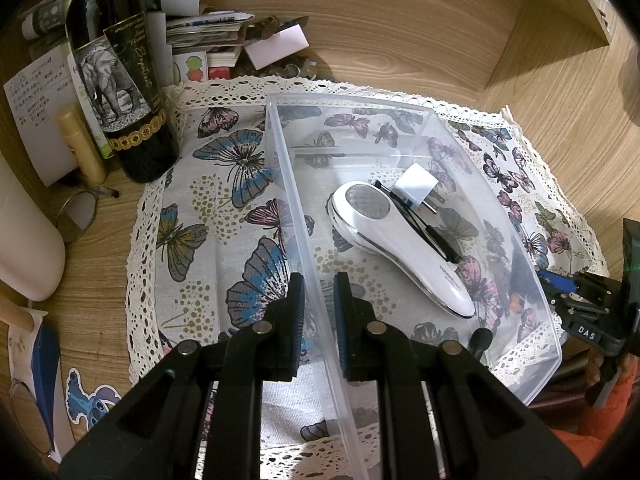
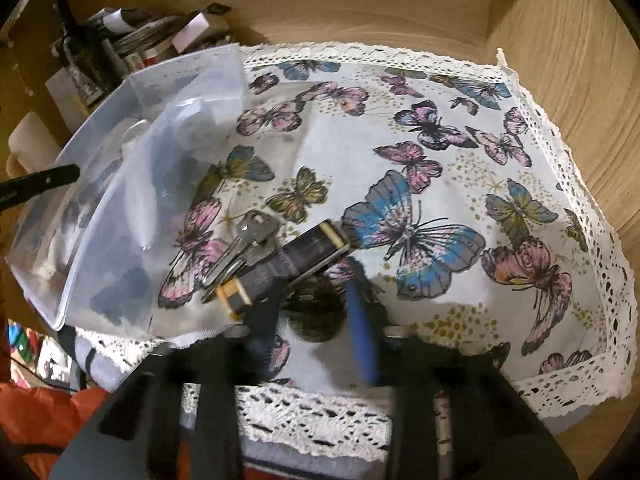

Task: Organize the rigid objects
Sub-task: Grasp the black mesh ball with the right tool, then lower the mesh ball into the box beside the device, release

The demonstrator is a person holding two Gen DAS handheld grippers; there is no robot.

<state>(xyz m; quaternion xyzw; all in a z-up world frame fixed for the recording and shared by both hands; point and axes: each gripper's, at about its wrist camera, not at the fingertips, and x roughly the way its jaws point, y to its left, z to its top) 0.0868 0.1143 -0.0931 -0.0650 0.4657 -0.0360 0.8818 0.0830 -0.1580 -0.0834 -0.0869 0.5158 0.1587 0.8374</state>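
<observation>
Centrally, a clear rectangular plastic storage bin (image 1: 420,128) sits on a butterfly-print cloth with a white lace border (image 1: 224,184) spread over the wooden tabletop (image 1: 400,20). Inside the bin lie a white handheld fabric shaver (image 1: 404,244) and a small white plug adapter (image 1: 418,190) just beside its head. The left gripper (image 1: 319,300) pinches the bin's near-left wall, 1 pad on each side of the plastic. On the cloth just beside the bin's right wall lies a bunch of silver keys with a dark leather strap fob (image 2: 276,256). The right gripper (image 2: 316,312) hangs over the fob's near end, blurred; its jaws are narrow, and I cannot tell whether they touch it. Toward the tabletop's far-left corner stand a dark wine bottle with an elephant label (image 1: 116,80) and stacked papers (image 1: 208,28).
</observation>
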